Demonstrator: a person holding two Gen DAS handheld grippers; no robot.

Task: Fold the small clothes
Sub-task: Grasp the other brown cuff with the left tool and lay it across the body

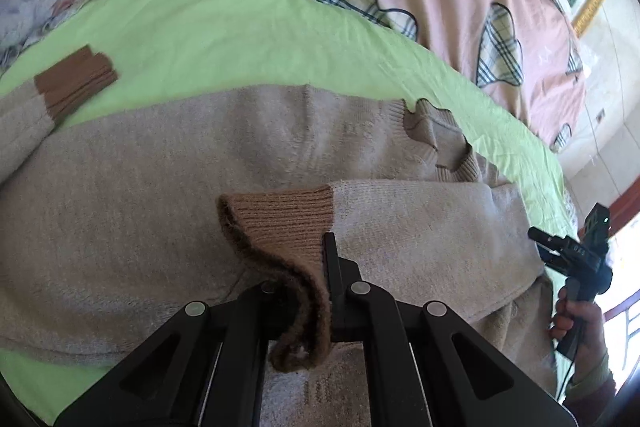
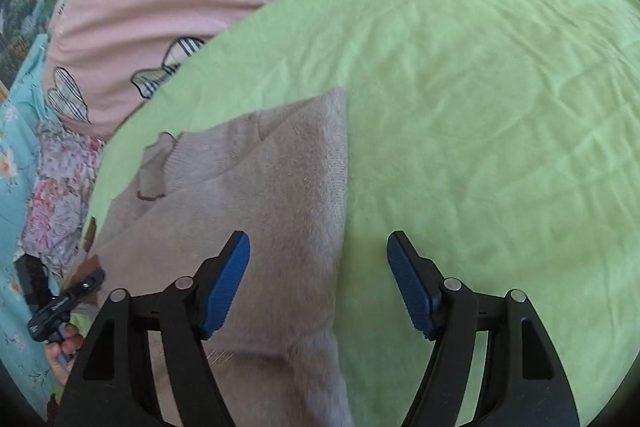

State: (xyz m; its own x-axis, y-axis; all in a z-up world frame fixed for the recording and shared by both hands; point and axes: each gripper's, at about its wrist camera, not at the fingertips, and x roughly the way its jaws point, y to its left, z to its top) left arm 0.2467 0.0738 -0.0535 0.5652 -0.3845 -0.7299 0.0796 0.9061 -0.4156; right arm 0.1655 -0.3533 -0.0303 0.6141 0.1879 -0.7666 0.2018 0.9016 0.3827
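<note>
From the left wrist, the left gripper (image 1: 320, 291) is clamped shut on the brown ribbed cuff (image 1: 280, 227) of a sleeve that lies folded across the beige sweater (image 1: 160, 167). The sweater spreads ahead of the gripper on the green sheet (image 1: 200, 27), its other cuff (image 1: 74, 81) far off to the left. The pinch takes only the cuff's edge, so I judge a sideways tug could pull it free or drag the fold crooked.

From the right wrist, the right gripper (image 2: 318, 283) stands open with nothing between its blue pads (image 2: 226, 287). The sweater's folded side edge (image 2: 340, 187) runs just ahead, between the fingers. Closing here might also catch the sheet.
</note>
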